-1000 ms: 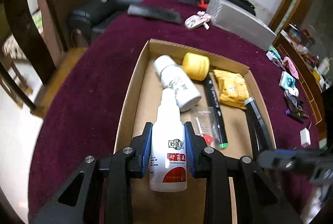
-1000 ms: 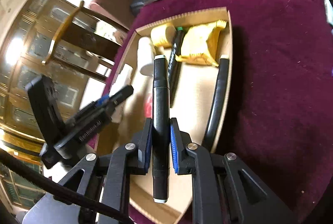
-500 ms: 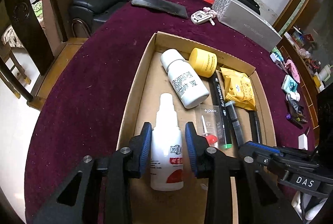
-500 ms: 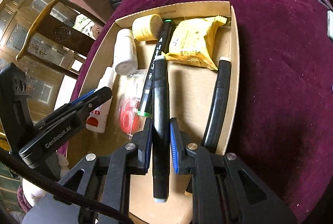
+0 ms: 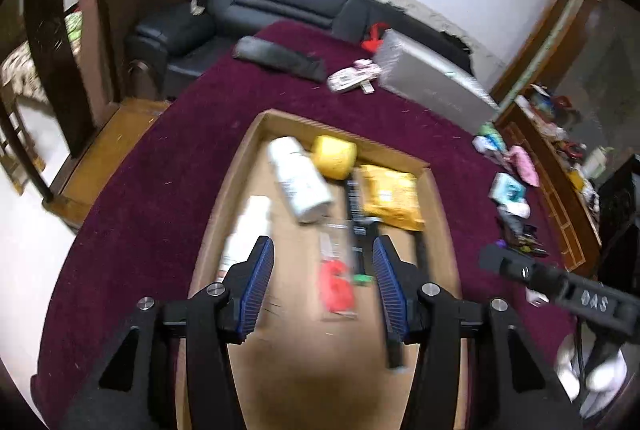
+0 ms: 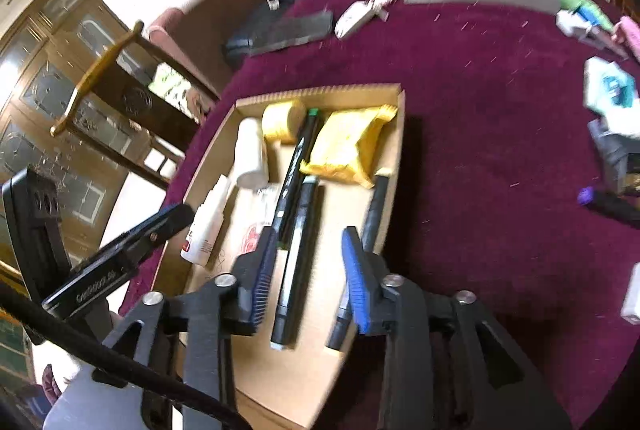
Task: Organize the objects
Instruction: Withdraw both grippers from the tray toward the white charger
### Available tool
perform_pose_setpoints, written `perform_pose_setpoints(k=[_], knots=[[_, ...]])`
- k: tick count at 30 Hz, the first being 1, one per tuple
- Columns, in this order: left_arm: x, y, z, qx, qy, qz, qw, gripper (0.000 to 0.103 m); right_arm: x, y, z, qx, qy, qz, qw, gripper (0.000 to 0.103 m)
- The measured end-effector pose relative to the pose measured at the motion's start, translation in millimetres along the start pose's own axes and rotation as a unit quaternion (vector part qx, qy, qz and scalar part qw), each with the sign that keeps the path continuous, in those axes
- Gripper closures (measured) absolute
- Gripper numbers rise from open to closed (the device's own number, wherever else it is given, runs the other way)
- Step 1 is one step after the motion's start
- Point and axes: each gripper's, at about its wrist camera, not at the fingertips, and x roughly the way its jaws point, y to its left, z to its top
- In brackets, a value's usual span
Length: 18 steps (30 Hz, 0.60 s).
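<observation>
Right wrist view shows the right gripper (image 6: pixel 310 270) spread wide over the shallow brown cardboard tray (image 6: pixel 394 134), holding nothing; a long black marker with pale ends (image 6: pixel 294 262) lies flat on the tray floor between its blue pads, touching neither. The left gripper (image 5: pixel 322 284) is likewise open and empty above the same tray, with the small white spray bottle with a red label (image 6: pixel 206 226) lying just beside its left finger near the tray's left wall. Already inside the tray are a white pill bottle (image 5: pixel 298 184), a round yellow jar (image 5: pixel 334 156), a crinkled yellow snack packet (image 5: pixel 390 200), a clear sachet with a red item (image 5: pixel 336 278), a second black marker with a green tip (image 6: pixel 298 166) and a third dark marker (image 6: pixel 370 222) along the right wall. Judging by this, much of the sorting looks done, while the small items (image 5: pixel 510 190) scattered on the maroon tablecloth (image 5: pixel 140 222) at the right edge may remain to be gathered; whether they belong to the task cannot be told. Motion blur smears the left wrist view, so labels are unreadable, the left finger cuts off the spray bottle's lower part, and the tray's near end sits behind both grippers.
</observation>
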Motion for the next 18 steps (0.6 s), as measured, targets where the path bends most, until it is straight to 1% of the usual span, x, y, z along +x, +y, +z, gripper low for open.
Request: perform_pose_setpoints(k=[3,5,7,9,12,15,18], knots=[[-14.9,-26.6,-5.5,0.02,-0.009,-0.028,0.9994,0.057,-29.0,-20.9,-2.2,0.007,-0.024,-0.005,1.0,0.065],[-21.7,-44.7,-10.4,0.029,-0.012,-0.046,0.9984,0.057,-49.1,-38.4,-4.3,0.017,-0.042,-0.015,0.999,0.065],[-28.8,-65.0,-16.2,0.04,-0.015,-0.068,0.9968,0.057,-75.7,-66.8,-10.7,0.032,-0.061,-0.031,0.997,0.062],[-34.0,-86.3,-23.7,0.052,-0.015,-0.09,0.9945,0.055,-99.1,-94.2,-17.5,0.052,-0.08,-0.051,0.994,0.055],[-34.6,-114.9,-35.5,0.066,-0.012,-0.12,0.9905,0.053,-134.4,-146.4,-34.6,0.087,-0.106,-0.091,0.986,0.053],[-25.6,-145.1,-52.4,0.076,0.003,-0.151,0.9857,0.053,-146.0,-186.2,-47.3,0.12,-0.102,-0.119,0.98,0.053],[-11.9,-164.1,-65.8,0.084,0.027,-0.165,0.9823,0.053,-145.6,-219.9,-60.7,0.159,-0.093,-0.122,0.975,0.053]])
